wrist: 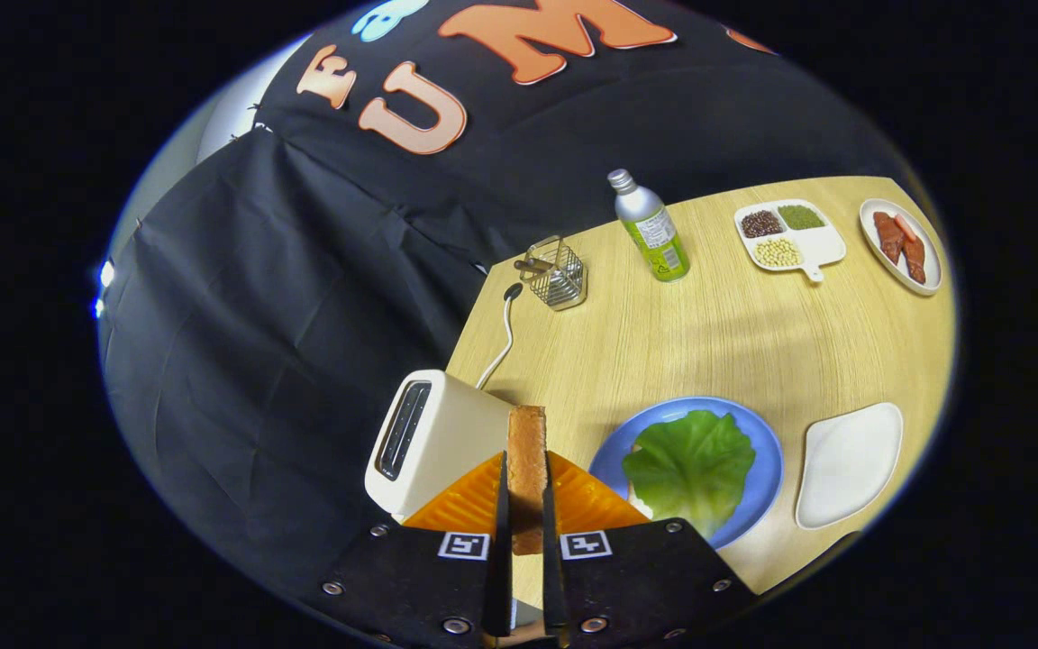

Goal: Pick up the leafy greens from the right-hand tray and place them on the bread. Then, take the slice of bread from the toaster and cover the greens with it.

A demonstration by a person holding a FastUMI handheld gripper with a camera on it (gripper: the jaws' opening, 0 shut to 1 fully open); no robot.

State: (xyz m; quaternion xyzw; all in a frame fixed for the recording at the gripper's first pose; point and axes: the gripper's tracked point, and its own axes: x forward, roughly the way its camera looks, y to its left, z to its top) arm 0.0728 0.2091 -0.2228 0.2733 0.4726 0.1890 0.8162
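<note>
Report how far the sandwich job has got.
Done: the leafy greens lie on the blue plate; the bread under them is hidden, and the white tray beside it is bare. In hand: the gripper is shut on the bread slice, out of the toaster. Left: cover the greens with it.

The gripper (526,505) shows as two broad, flat, dark plates, one on each side of a narrow central slot. Each plate is wedge-shaped, widening away from the jaws, and has a matte finish. Round silver screws dot both plates: a few along the outer edges and one on each near the slot. On the inner corner of each plate, right beside the slot, sits a small square black-and-white coded marker. Ahead of the markers, the jaws carry ribbed faces with fine parallel ridges.
</note>
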